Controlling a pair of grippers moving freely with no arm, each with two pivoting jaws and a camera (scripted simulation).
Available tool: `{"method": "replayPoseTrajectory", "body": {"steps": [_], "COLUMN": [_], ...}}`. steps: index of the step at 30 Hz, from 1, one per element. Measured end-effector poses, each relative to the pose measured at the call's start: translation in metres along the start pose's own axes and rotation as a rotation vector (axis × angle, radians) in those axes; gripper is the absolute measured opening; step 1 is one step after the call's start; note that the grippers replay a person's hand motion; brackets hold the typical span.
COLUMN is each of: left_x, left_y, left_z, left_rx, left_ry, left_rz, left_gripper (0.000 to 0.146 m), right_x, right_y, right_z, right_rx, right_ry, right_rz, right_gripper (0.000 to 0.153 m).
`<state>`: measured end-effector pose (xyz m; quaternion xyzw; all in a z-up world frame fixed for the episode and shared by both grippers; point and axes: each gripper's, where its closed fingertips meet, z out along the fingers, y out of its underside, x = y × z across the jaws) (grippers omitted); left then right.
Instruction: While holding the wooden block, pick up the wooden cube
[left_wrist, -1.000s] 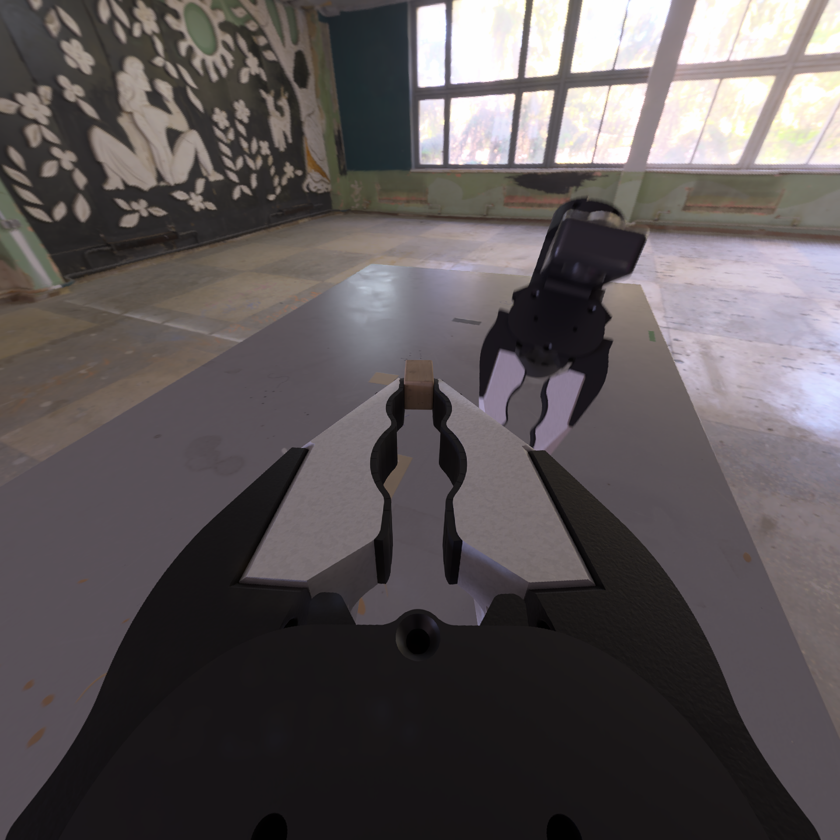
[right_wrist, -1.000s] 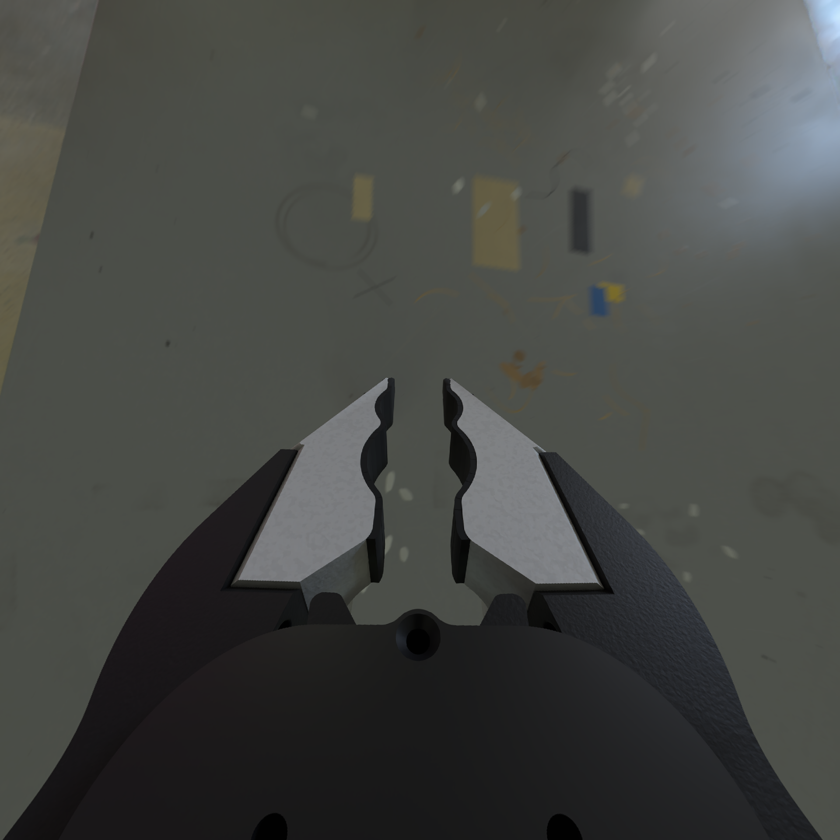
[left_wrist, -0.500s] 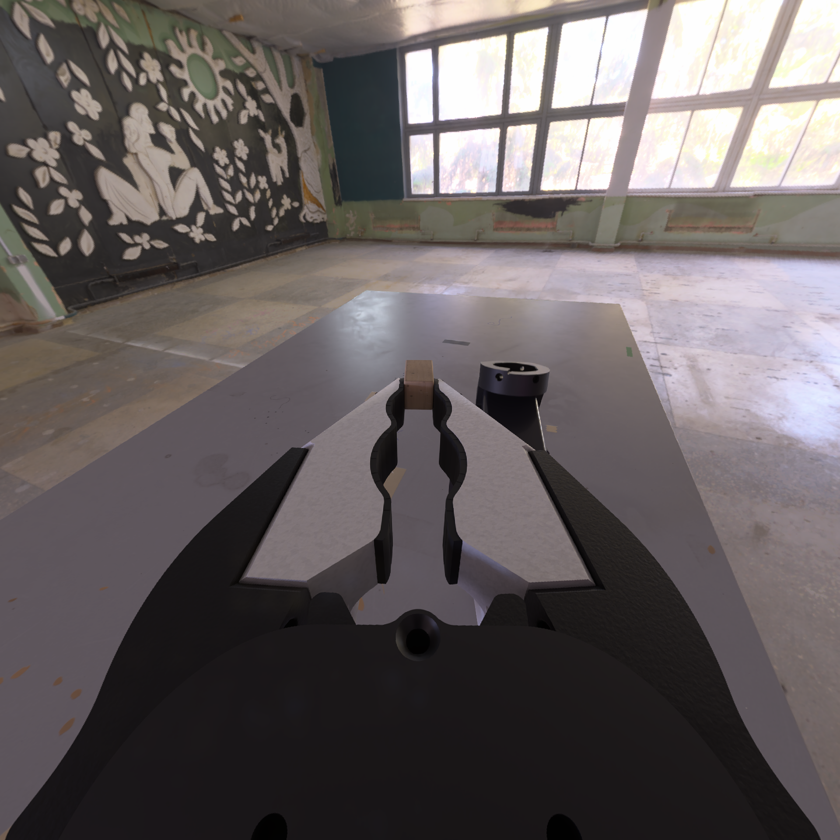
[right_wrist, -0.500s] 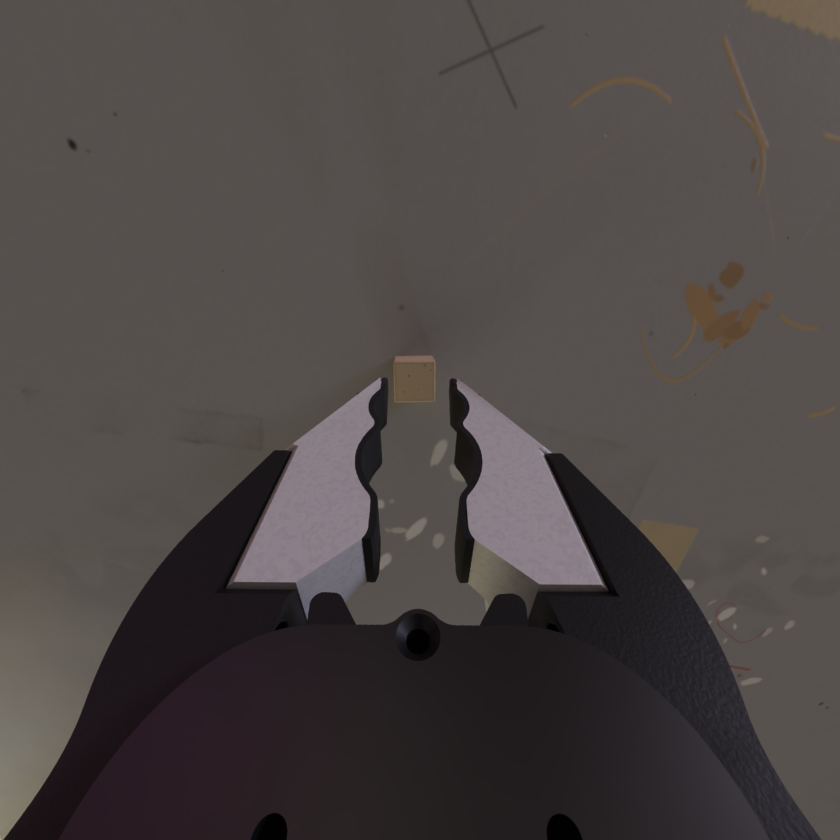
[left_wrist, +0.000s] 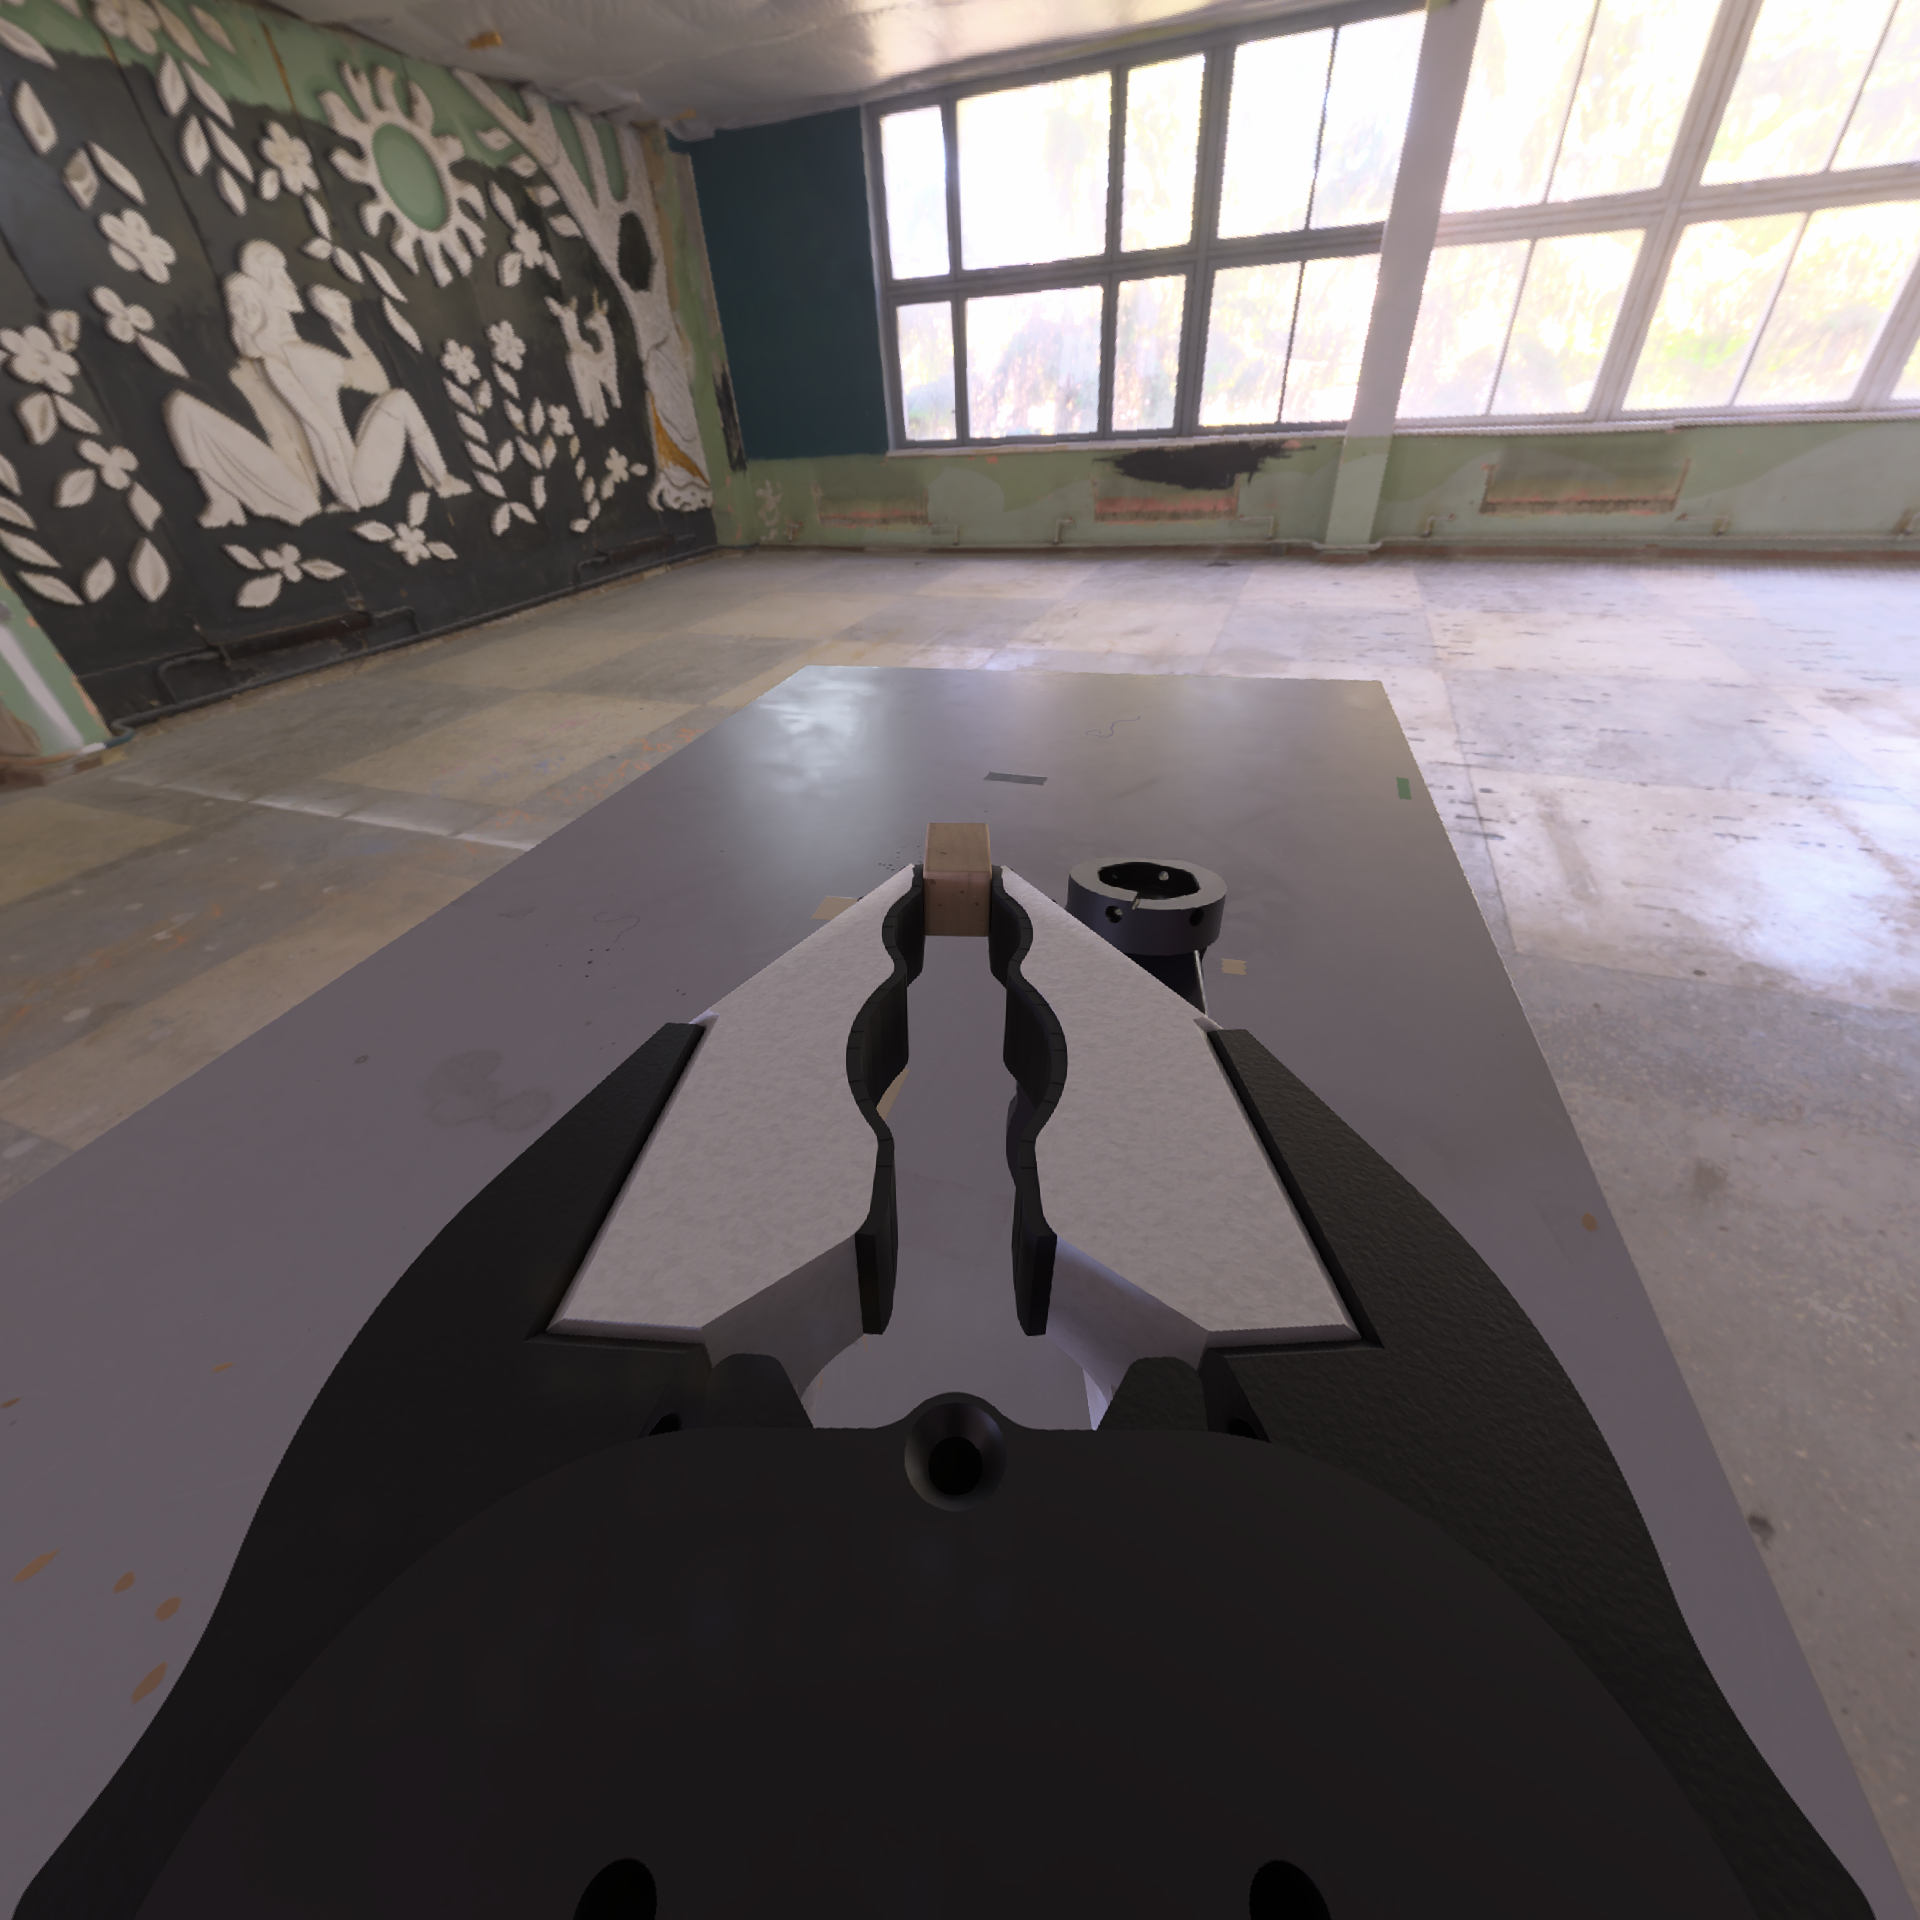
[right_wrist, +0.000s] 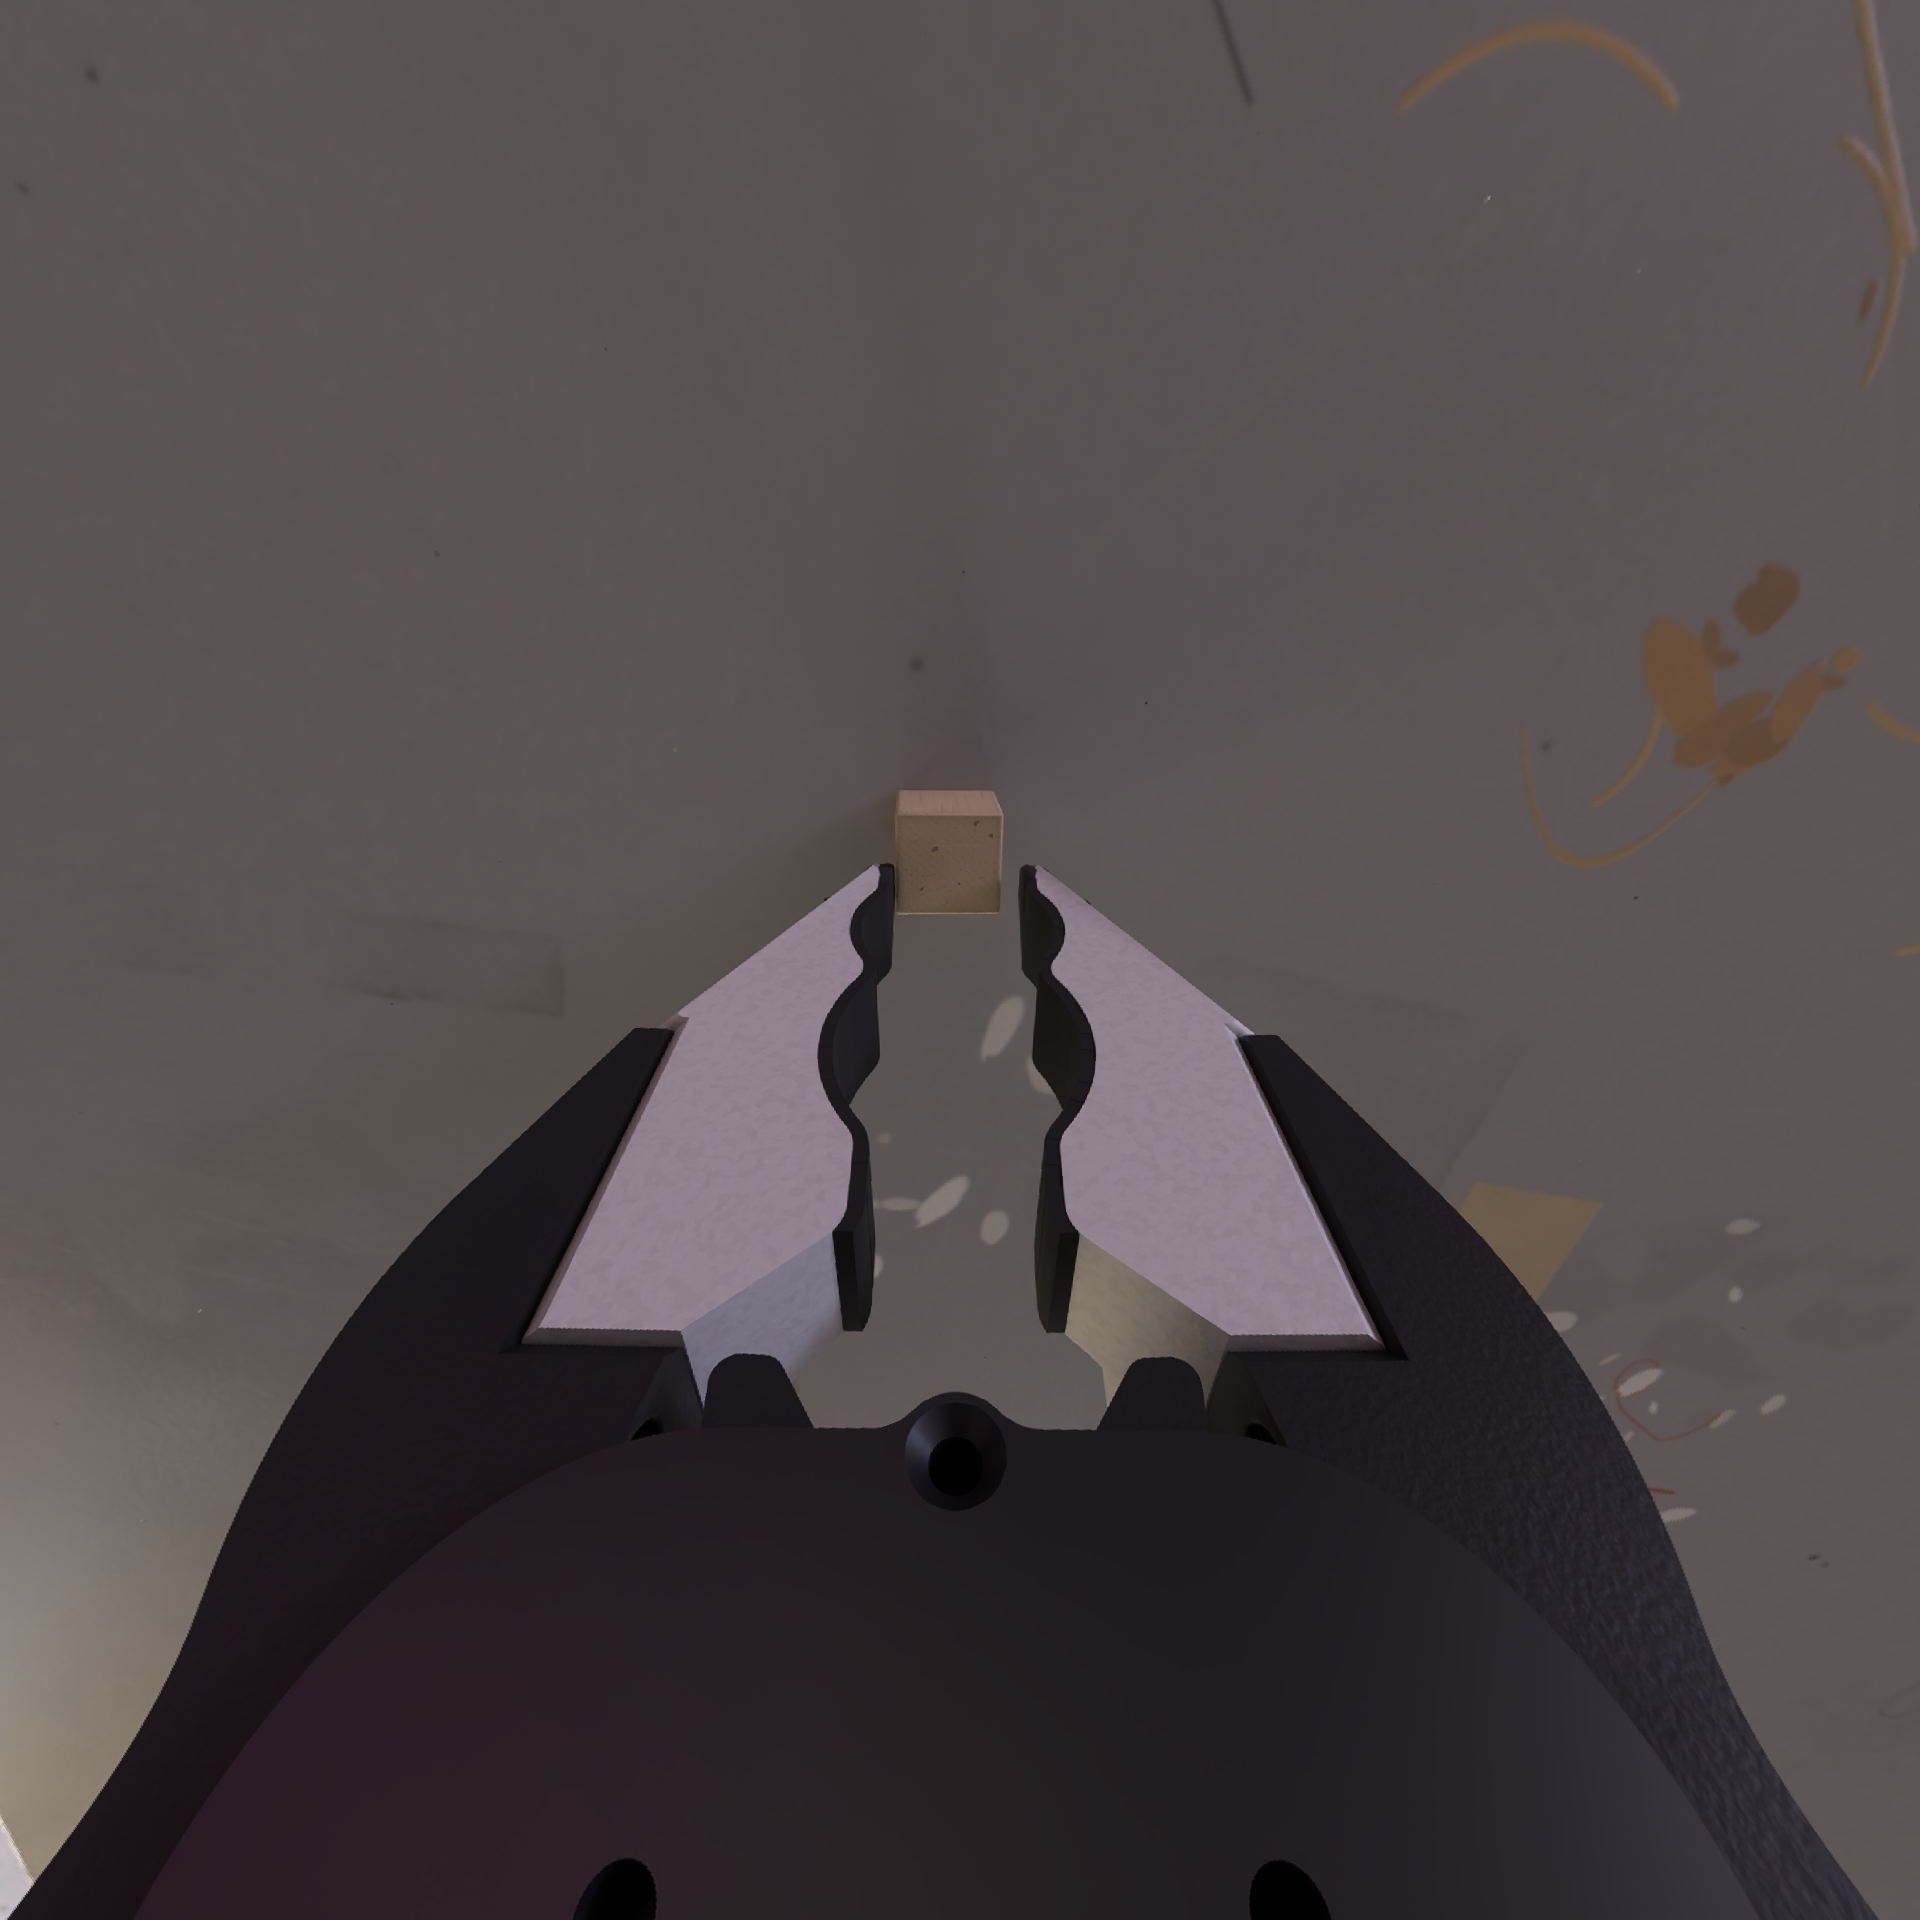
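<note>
Left claw (left_wrist: 957, 902): clenched on the wooden block (left_wrist: 957, 880), which sits pinched between the very tips and is carried clear above the bench (left_wrist: 312, 1195).
Right claw (right_wrist: 956, 883): released, jaws parted, pointing straight down; the wooden cube (right_wrist: 949, 867) stands on the bench just beyond the tips and centred on the gap, with no contact visible on either side.
Change, right claw: a second ago it looked at bare bench from height and no cube was in its view; half a second ago the cube had appeared at the tips; now the cube shows larger and the tips flank its near edge, so the descent is continuing.
Change, left claw: the block is gripped as it was a second ago; the view has lifted slightly, showing more ceiling.
Meaning for task: the holding condition appears met. Judged step is final lowering around the cube; closing and lifting are not yet done.
Other claw seen from left wrist: the right claw (left_wrist: 1148, 914) stands just right of the block, upright, its round dark top uppermost.
Risk: the opening is only a little wider than the cube, so a small sideways error could nudge it.
Surface: grey bench, scuffed, with orange stains (right_wrist: 1725, 707) right of the cube and a tan patch.
Room: worn floor, black-and-white mural wall (left_wrist: 312, 364) left of the block, large windows (left_wrist: 1351, 229) beyond it.
</note>
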<state>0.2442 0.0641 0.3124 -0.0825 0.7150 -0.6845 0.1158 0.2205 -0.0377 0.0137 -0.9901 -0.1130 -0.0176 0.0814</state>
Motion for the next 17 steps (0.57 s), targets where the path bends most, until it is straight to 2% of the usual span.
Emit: {"method": "replayPoseTrajectory", "body": {"steps": [2, 10, 12, 17], "left_x": [0.001, -0.003, -0.005, 0.001], "left_y": [0.0, 0.003, 0.007, 0.023], "left_z": [0.001, 0.003, 0.006, 0.029], "left_rx": [0.0, -0.014, -0.027, -0.066], "left_ry": [0.003, -0.017, -0.026, 0.037], "left_rz": [0.0, -0.003, -0.002, 0.014], "left_gripper": [0.011, 0.011, 0.011, 0.011], "right_x": [-0.001, -0.001, -0.003, -0.02], "right_y": [0.0, 0.002, -0.004, -0.014], "right_z": [0.0, -0.005, -0.02, -0.084], "right_rx": [0.002, -0.011, 0.041, 0.222], "right_ry": [-0.015, -0.046, -0.036, 0.044], "right_rz": [0.005, 0.074, 0.077, 0.033], "right_gripper": [0.019, 0.019, 0.019, 0.019]}}
